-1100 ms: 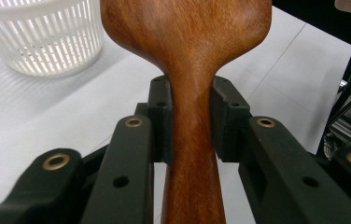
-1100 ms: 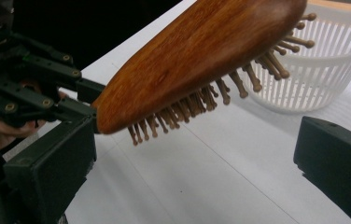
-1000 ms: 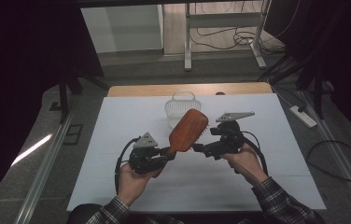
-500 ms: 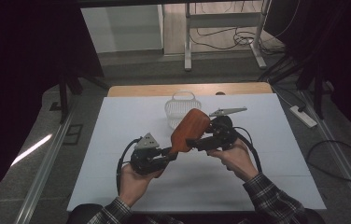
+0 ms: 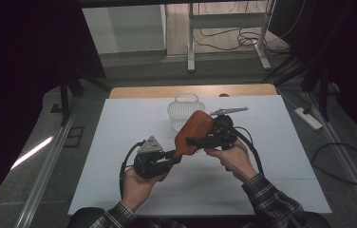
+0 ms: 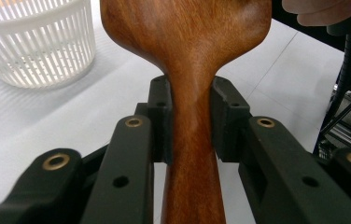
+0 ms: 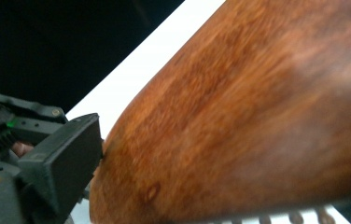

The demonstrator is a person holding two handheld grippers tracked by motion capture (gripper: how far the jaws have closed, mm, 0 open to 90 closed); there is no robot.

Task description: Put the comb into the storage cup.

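My left gripper (image 6: pixel 187 121) is pinching the wooden paddle's (image 5: pixel 193 133) neck. My right gripper (image 5: pixel 200 141) is closing around its wide part; I cannot tell if it touches.

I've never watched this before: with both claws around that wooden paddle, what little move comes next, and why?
Probably the right claw closes onto the wooden paddle's broad blade. Its jaws have just been narrowing around it, while the left claw already clamps the neck, so a handover looks under way.

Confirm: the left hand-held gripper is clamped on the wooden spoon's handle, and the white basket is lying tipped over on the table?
Not quite. The left hand-held gripper does clamp the wooden spoon by its handle, but the white basket stands upright on the table, as the high view shows.
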